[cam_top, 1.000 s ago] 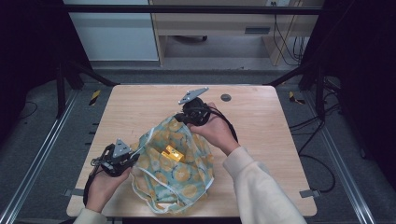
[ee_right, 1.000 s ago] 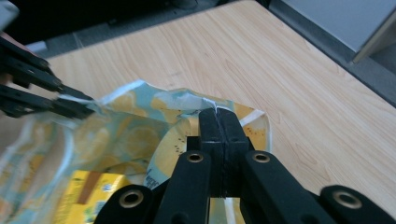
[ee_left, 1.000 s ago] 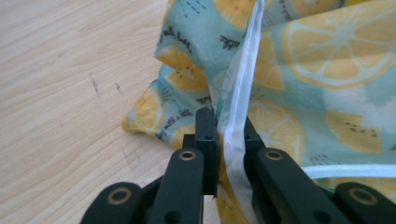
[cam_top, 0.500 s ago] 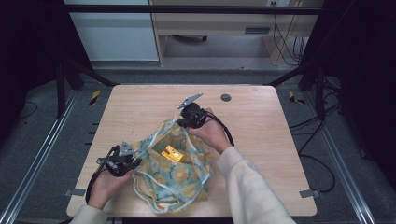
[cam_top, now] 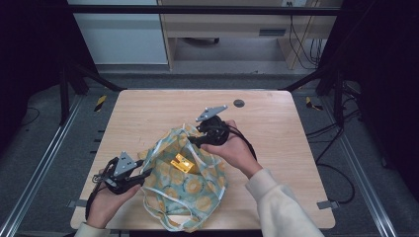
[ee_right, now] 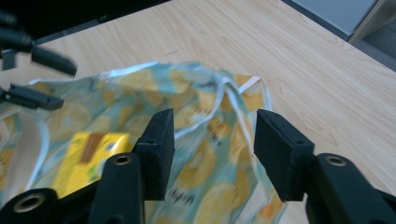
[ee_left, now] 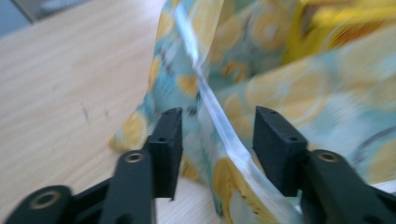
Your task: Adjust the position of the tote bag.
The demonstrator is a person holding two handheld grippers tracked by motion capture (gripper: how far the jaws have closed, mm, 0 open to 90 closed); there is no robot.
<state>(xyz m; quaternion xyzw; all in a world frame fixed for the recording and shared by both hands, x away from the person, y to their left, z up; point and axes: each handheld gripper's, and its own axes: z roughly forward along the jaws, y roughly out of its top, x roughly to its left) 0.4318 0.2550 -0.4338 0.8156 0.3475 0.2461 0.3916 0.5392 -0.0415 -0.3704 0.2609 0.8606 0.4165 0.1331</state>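
A teal cloth bag (cam_top: pixel 190 185) with a lemon print and white trim lies on the wooden table (cam_top: pixel 148 111), its mouth gaping. A yellow box (cam_top: pixel 182 162) rests inside. My left gripper (cam_top: pixel 147 174) sits at the bag's left edge. Its jaws have just been opening and now stand apart around the white trimmed edge (ee_left: pixel 219 123) without pressing it. My right gripper (cam_top: pixel 193 140) is at the far rim. Its jaws have also just been opening, and the rim (ee_right: pixel 219 100) lies loose between them. The yellow box (ee_right: pixel 88 154) and the left gripper (ee_right: pixel 63 86) appear in the right gripper view.
A small dark round disc (cam_top: pixel 238 103) lies near the table's far edge. Bare wood stretches to the left, far side and right of the bag. Metal rails (cam_top: pixel 44 163) run along both sides of the table, and cables (cam_top: pixel 331 138) trail at the right.
Both grippers' jaws went from shut on the bag's rim to apart. The right hand came down and nearer, and the bag's far rim slumped.
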